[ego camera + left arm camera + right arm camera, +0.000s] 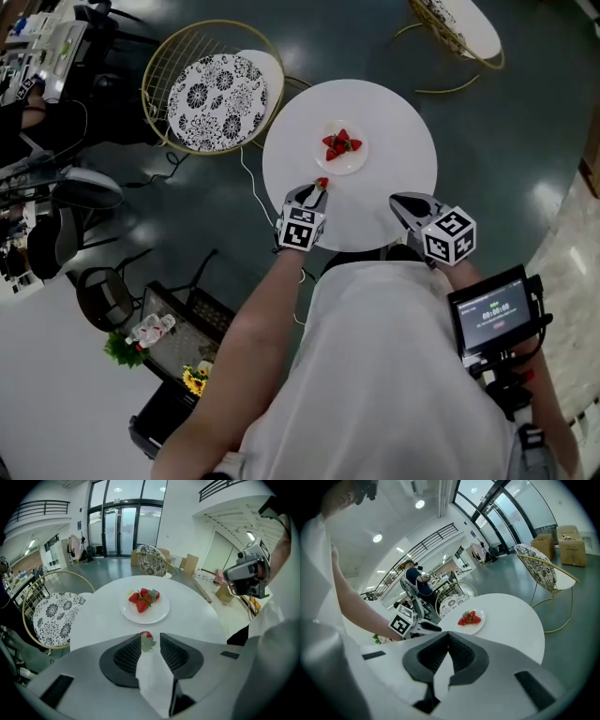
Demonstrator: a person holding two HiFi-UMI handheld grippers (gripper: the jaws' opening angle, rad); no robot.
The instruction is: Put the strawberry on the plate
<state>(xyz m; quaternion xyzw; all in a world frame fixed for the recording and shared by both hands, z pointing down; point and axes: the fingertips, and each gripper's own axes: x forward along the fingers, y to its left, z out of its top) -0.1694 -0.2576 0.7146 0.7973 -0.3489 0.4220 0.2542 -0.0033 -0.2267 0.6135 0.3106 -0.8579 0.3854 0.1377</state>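
Left tongs stand parted around the loose strawberry, right tongs closed and empty, so an off-centre squeeze could squirt it across the table, short of the plate.

White shirt; left gripper and right gripper carry black-and-white cubes.

White round table with plate

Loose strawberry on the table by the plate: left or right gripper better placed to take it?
Left. The left gripper is open, with the strawberry between its fingers, just short of the plate. The right gripper is shut and empty, over the table's near right edge, away from it.
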